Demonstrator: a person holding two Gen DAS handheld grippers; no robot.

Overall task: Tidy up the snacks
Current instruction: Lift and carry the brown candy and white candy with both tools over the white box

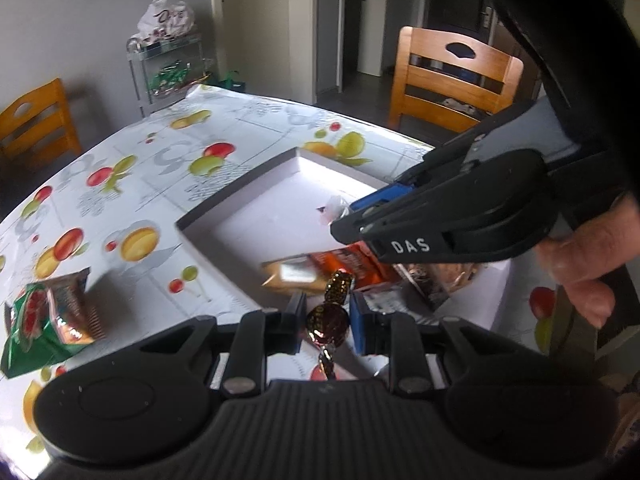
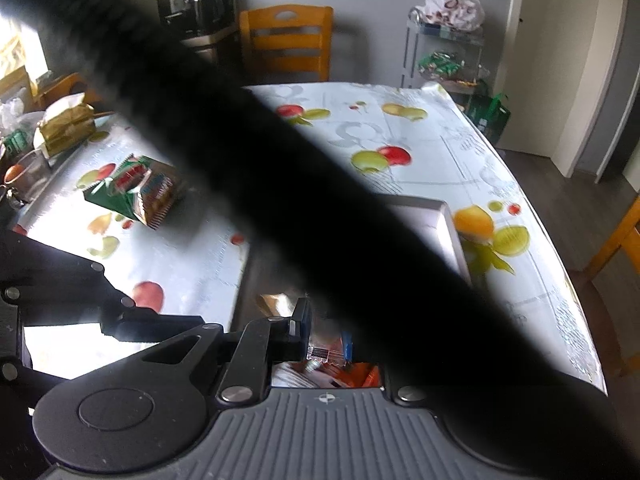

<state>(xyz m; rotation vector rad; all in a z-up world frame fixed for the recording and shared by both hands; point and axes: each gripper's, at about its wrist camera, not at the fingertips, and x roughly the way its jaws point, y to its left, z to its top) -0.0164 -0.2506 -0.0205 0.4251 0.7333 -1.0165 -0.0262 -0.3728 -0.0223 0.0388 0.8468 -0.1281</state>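
Observation:
My left gripper (image 1: 328,316) is shut on a sweet in a dark, gold-speckled wrapper (image 1: 332,312), held over the near edge of a shallow white box (image 1: 240,184). In the box lie orange packs (image 1: 360,264), a tan packet (image 1: 288,276) and a clear bag of brown biscuits (image 1: 444,280). My right gripper (image 1: 340,222) reaches in from the right above the box, jaws together, with a small pale crinkled wrapper (image 1: 334,206) poking out at its tips. In the right wrist view a black blurred bar hides most of the right gripper (image 2: 324,332) and the box (image 2: 448,216). Green snack packs (image 1: 44,320) (image 2: 136,188) lie on the table to the left.
The table (image 1: 160,168) wears a fruit-print cloth. Wooden chairs (image 1: 452,80) (image 2: 288,40) stand at its far sides. A wire trolley (image 1: 168,68) with bags is by the wall. A person's hand (image 1: 588,268) grips the right tool. A paper bag (image 2: 64,128) and clutter sit at the table's left end.

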